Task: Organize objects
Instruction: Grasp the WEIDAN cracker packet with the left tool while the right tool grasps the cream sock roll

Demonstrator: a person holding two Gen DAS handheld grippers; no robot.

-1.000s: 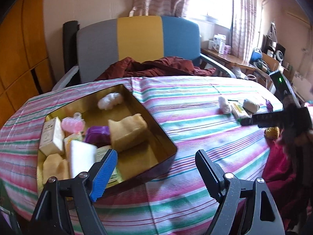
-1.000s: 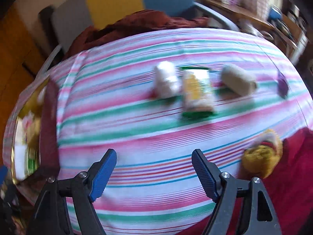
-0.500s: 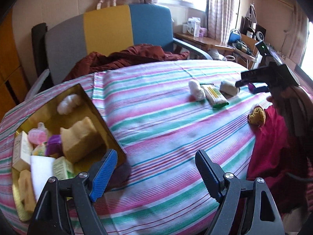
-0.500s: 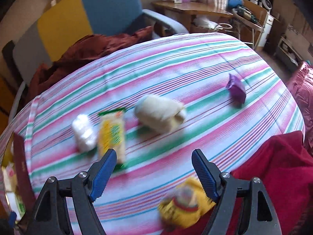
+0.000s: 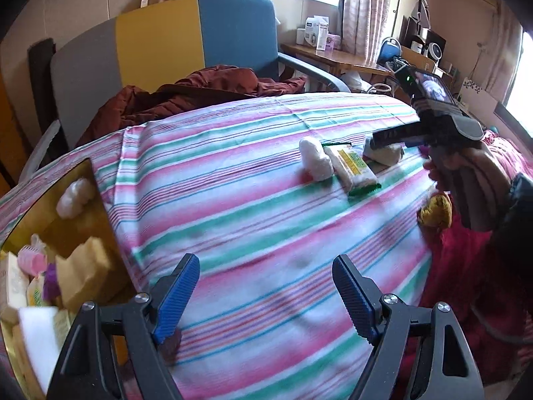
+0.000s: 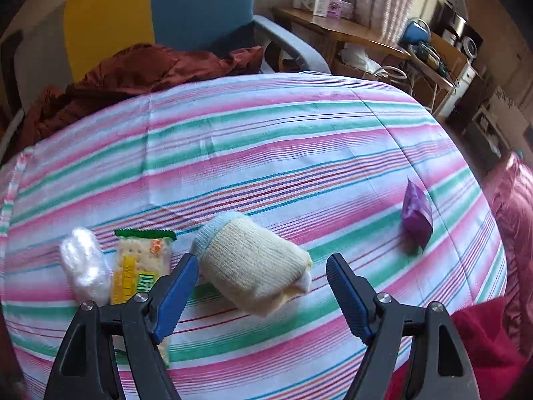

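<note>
A gold tin [image 5: 100, 200] sits at the left edge of the striped tablecloth [image 5: 233, 200]. Inside it lie a white cotton wad [image 5: 75, 191] at the far end, a tan sponge block [image 5: 85, 275], a pink roller [image 5: 31, 260], a purple item [image 5: 50, 281], a white sponge [image 5: 36, 336] at the near end, and small packets I cannot make out.

The left gripper [image 5: 265, 295] hangs near the tin's right wall, its fingers wide apart with nothing between them.

On the right of the cloth, a white plastic bundle [image 6: 85, 266], a cracker packet [image 6: 140, 266] and a rolled cream sock [image 6: 253, 263] lie in a row, close together. The right gripper [image 6: 261, 295] is low over the sock, fingers spread either side of it, not clamping; the left finger's tip is just beside the sock's cuff. A purple pouch [image 6: 416, 215] lies well apart to the right, and a yellow stuffed toy [image 5: 434, 210] sits at the cloth's right edge. A chair [image 5: 200, 50] draped with a rust-red garment [image 5: 200, 90] stands on the far side.
</note>
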